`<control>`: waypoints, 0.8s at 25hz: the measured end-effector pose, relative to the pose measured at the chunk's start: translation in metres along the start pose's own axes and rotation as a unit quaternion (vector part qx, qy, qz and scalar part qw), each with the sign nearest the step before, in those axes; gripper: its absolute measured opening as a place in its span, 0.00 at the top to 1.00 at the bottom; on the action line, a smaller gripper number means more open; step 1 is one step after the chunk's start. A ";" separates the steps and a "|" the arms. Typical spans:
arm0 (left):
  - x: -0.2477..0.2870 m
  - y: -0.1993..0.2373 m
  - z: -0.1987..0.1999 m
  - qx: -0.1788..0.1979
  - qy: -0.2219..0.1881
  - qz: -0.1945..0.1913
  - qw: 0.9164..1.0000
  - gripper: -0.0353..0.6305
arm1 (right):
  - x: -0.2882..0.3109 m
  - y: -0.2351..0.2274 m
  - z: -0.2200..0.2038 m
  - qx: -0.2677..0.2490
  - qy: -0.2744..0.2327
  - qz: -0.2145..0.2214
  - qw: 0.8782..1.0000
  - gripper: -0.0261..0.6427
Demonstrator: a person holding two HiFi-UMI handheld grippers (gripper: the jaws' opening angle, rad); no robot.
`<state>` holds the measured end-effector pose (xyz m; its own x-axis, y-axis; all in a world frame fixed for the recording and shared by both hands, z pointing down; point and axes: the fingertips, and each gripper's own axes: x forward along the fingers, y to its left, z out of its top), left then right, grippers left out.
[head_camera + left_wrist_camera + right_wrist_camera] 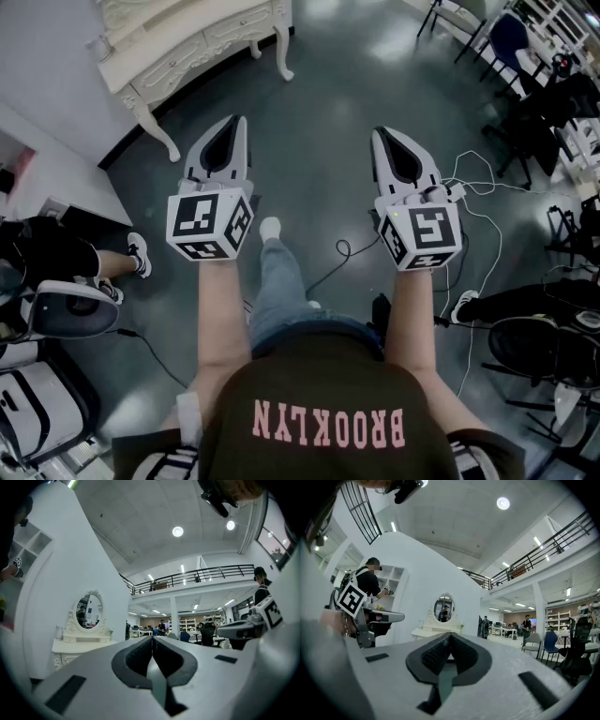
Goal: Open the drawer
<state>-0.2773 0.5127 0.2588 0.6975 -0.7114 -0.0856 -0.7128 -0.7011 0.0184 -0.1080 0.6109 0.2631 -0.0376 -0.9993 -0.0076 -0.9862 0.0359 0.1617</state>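
A white dressing table (187, 42) with ornate drawer fronts (173, 61) stands at the far left by the wall, well ahead of both grippers. My left gripper (239, 122) is held level in the air, jaws shut with nothing between them. To its right my right gripper (380, 133) is level too, shut and empty. In the left gripper view the jaws (152, 638) meet at the tip, with the dressing table (77, 646) and its oval mirror (89, 611) to the left. The right gripper view has the shut jaws (450, 635) aimed roughly at the same table (433, 632).
White cables (473, 183) trail over the dark floor at the right, near black office chairs (511, 37) and another chair (544, 347). A seated person's legs (112, 262) and a white chair (70, 309) are at the left. A white cabinet (47, 169) stands beside the dresser.
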 end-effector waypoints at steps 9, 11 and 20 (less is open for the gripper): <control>0.032 0.033 -0.008 0.010 0.007 -0.003 1.000 0.94 | 0.052 0.007 -0.008 0.004 0.002 0.011 1.000 0.97; 0.045 0.049 -0.013 0.006 0.010 -0.001 1.000 0.94 | 0.071 0.009 -0.012 0.007 0.006 0.015 1.000 0.97; 0.144 0.112 -0.033 -0.002 0.040 -0.001 0.999 0.94 | 0.184 -0.017 -0.030 0.003 0.040 0.014 0.999 0.97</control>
<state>-0.2538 0.3300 0.2818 0.7021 -0.7120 -0.0065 -0.7117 -0.7021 0.0230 -0.0935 0.4263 0.2890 -0.0529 -0.9958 0.0751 -0.9859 0.0640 0.1545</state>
